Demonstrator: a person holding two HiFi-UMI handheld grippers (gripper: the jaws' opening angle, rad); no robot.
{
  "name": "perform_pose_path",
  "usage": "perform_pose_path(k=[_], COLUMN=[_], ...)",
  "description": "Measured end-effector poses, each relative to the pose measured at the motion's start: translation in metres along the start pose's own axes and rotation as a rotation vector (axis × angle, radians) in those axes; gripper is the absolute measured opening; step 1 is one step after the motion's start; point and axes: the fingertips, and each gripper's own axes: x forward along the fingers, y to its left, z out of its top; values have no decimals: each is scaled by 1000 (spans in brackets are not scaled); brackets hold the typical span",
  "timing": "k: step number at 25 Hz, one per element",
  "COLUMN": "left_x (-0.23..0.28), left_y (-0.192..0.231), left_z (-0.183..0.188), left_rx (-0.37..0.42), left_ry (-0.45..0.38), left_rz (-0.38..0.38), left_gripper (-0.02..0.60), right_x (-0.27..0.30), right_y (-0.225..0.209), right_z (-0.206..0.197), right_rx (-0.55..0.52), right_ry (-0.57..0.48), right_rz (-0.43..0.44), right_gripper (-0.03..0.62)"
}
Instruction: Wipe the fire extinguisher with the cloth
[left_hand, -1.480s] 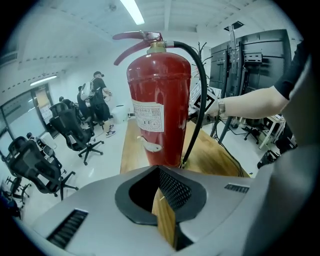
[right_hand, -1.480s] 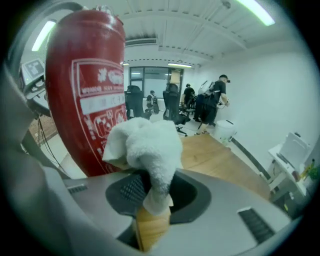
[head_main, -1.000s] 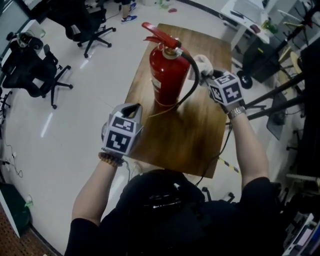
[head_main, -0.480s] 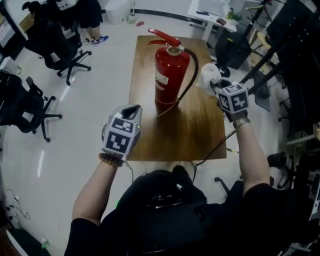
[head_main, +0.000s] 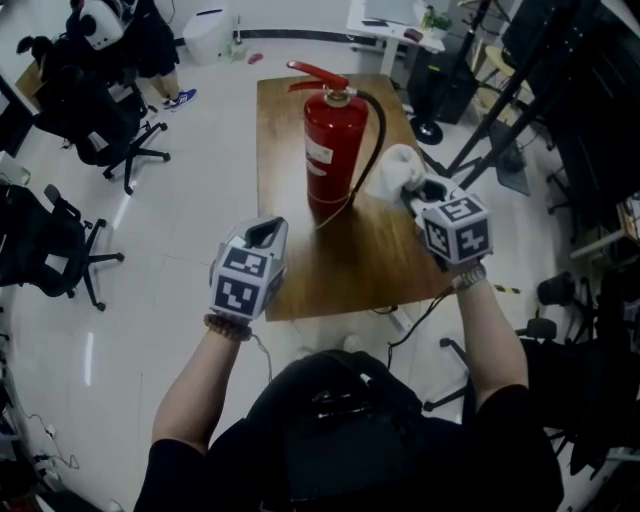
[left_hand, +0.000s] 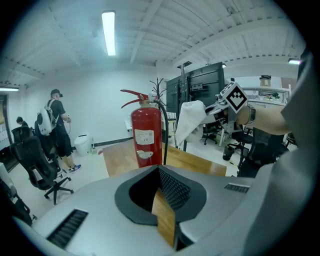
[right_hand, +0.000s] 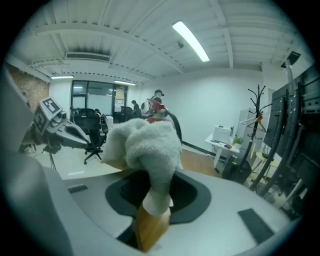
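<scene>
A red fire extinguisher with a black hose stands upright on the far half of a wooden table. The left gripper view shows the fire extinguisher straight ahead. My right gripper is shut on a white fluffy cloth, held just right of the cylinder and beside the hose. In the right gripper view the cloth bulges out of the right gripper and hides most of the extinguisher. My left gripper hovers at the table's left front edge, shut and holding nothing; from the left gripper the cloth shows to the right.
Black office chairs stand on the pale floor to the left. A person with a backpack stands at the far left. Black stands and frames crowd the right side, and a white desk sits behind the table.
My right gripper has carried the cloth lower and nearer to me along the extinguisher's right side. The left gripper has stayed where it was. The head view has swung.
</scene>
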Motion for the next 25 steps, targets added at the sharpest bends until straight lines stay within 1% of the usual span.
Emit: perform_pose_path(k=[3,6,10,13,18,21,25], left_x=[-1,-5,-14,-23,-38,-46,-56], left_y=[-12,-26,-53,-75,-96,-97,-92], left_z=[5,9,16,17,9,9,15], left_rx=[8,14,18,20,2,3,26], left_ry=[-21,-38,-58,-68,-74,-84,-115], left_rz=[0,15,42,63,95,102,88], left_gripper=[-2,-2,-2,-2,-2,-2,-2], right_x=[-17,-34,-58,-77,-95,-101,-108], right_y=[24,49,71,82,87,102,120], right_z=[6,11,7,9,9,16,17], right_rx=[25,27,50,39,-10,15,40], right_ry=[-47,-84,-138,-155,-166,-191,-209], right_rz=[46,97,155,192,198,222,200], right_gripper=[120,120,120,120,120,120,120])
